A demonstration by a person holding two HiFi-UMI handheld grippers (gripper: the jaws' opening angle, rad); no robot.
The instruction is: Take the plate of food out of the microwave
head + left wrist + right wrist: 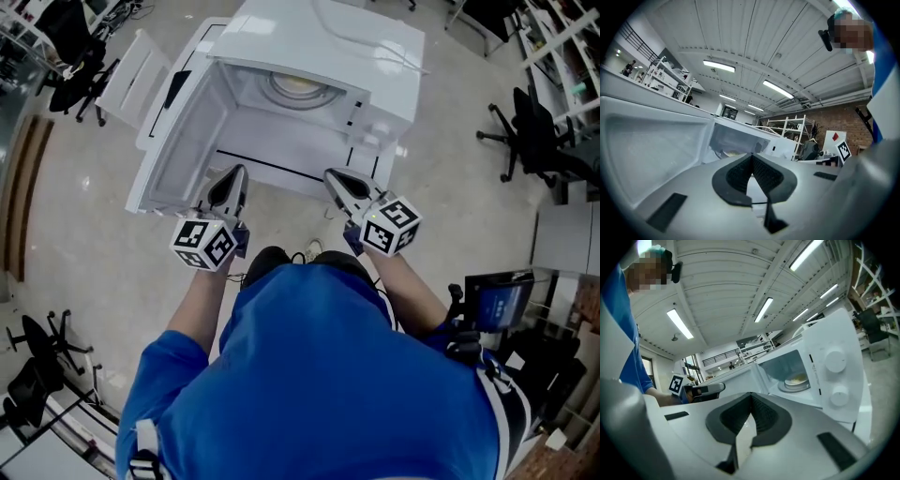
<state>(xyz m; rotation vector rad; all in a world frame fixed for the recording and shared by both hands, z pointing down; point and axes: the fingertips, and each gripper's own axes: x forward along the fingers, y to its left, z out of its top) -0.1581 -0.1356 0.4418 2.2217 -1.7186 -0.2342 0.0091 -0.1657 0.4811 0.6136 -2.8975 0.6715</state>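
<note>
The white microwave [319,56] stands in front of me with its door [178,141] swung open to the left. A plate of yellowish food [298,89] rests on the turntable inside, and it also shows as the plate [797,379] in the right gripper view. My left gripper [234,175] is shut and empty, just before the door's lower edge. My right gripper [334,176] is shut and empty too, below the cavity's right front corner near the control panel with two knobs [834,361]. Both stay outside the cavity, clear of the plate.
Office chairs stand on the floor at the left [80,80] and right [539,141]. A dark screen [497,300] sits at the lower right. Metal shelving [787,133] stands against a brick wall in the distance.
</note>
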